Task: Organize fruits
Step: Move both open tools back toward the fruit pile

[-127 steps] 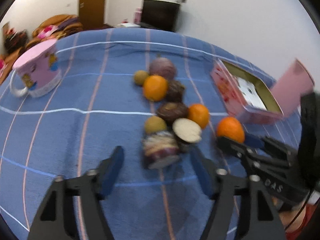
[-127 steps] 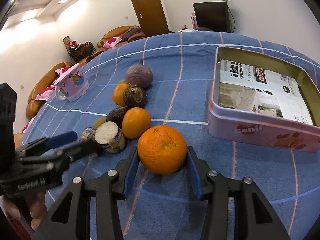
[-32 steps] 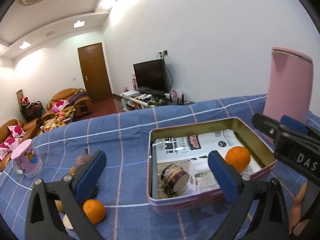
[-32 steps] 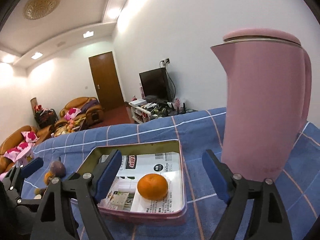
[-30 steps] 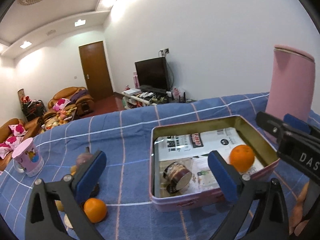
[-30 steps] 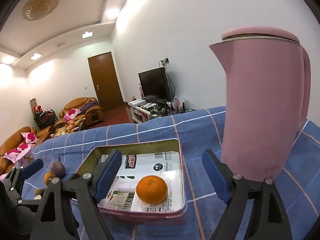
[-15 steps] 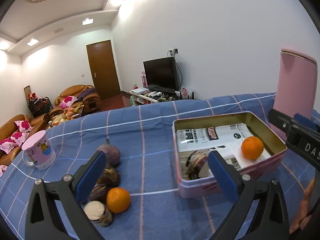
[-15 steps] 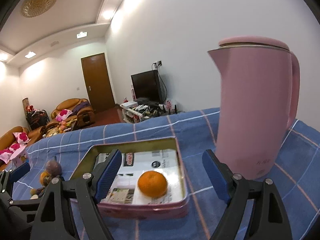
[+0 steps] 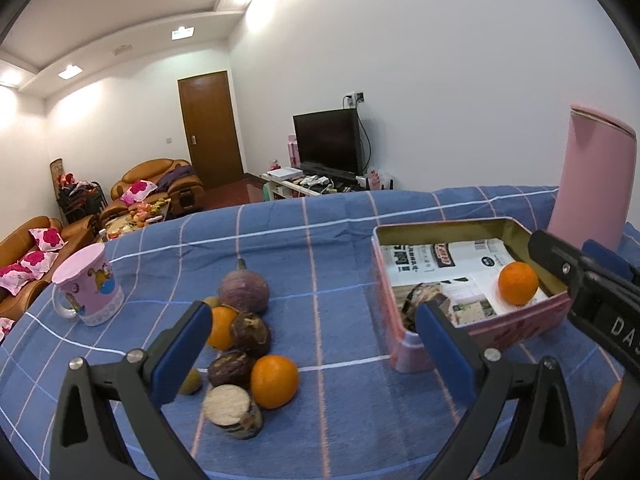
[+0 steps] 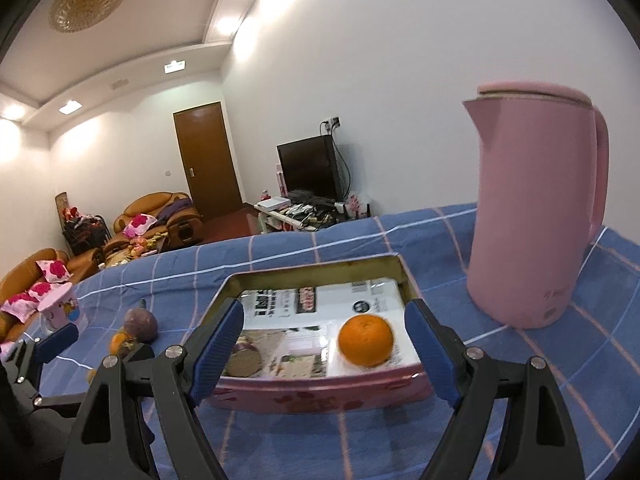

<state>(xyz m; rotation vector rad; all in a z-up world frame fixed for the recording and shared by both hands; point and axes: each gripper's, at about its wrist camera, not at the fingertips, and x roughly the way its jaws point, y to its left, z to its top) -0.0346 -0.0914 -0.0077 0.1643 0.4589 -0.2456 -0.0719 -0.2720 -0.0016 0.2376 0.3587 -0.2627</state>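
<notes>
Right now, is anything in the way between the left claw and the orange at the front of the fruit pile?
Nothing visible blocks it. The left claw is open and empty above the blue cloth, and the front orange lies exposed at the pile's near edge, with a cut brown fruit touching it beside it.

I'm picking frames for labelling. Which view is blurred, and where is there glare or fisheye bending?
Left wrist view: sharp, fruit pile crisp; ceiling lights blown out; the walls bow toward the dark round rim. Right wrist view: slight motion smear on the orange and pink kettle; ceiling glare too.
</notes>
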